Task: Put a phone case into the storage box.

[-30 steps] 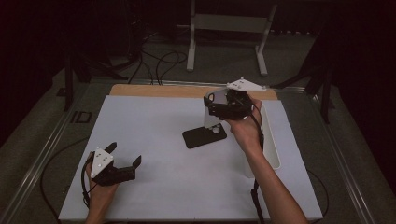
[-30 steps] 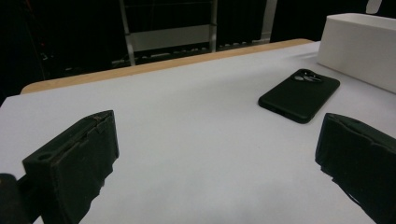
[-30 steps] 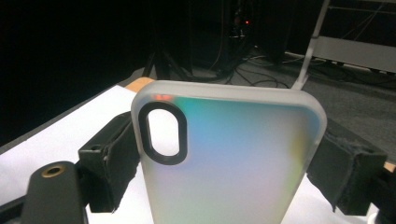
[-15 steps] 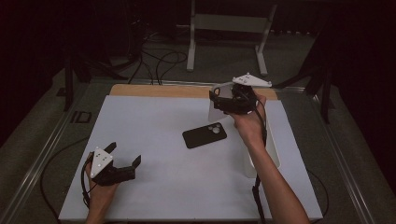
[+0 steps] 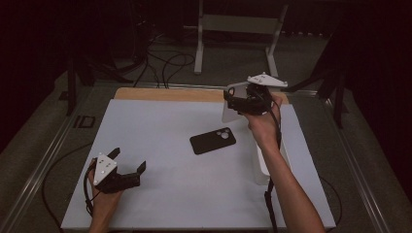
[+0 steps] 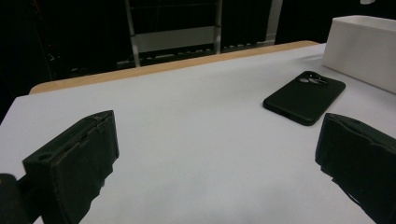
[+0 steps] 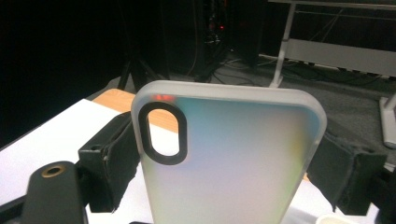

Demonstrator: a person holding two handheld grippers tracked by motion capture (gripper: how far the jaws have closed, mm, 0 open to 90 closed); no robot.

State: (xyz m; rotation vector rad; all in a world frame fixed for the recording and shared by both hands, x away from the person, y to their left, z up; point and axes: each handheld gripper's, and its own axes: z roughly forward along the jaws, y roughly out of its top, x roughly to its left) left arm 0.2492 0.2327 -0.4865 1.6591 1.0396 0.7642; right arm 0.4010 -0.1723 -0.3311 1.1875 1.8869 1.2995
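The right gripper [image 5: 232, 103] is holding a translucent frosted phone case [image 7: 229, 158] aloft at about one o'clock over the white table mat [image 5: 160, 126], its jaws clamped on the case's two long edges, with the oval camera cutout [image 7: 162, 133] showing at the case's upper left in the right gripper view. The black phone [image 5: 213, 140] is lying face down near the centre of the mat, camera end pointing toward two o'clock, well apart from both grippers. The left gripper [image 5: 127, 165] is resting low at about seven o'clock, its jaws standing wide apart and holding nothing; in the left gripper view the phone [image 6: 304, 97] is sitting ahead at roughly one o'clock, with a white box [image 6: 363, 49] just beyond it. Judging from this, the step in hand is bringing the case down to the phone. To do it well, the person is likely needing to turn the case so its cutout is matching the phone's lens cluster, lowering it flat and square rather than corner-first, and keeping the grip on the edges light enough that the case is not bowing. The idle left gripper could be steadying the phone's near edge so it is not sliding on the smooth mat.
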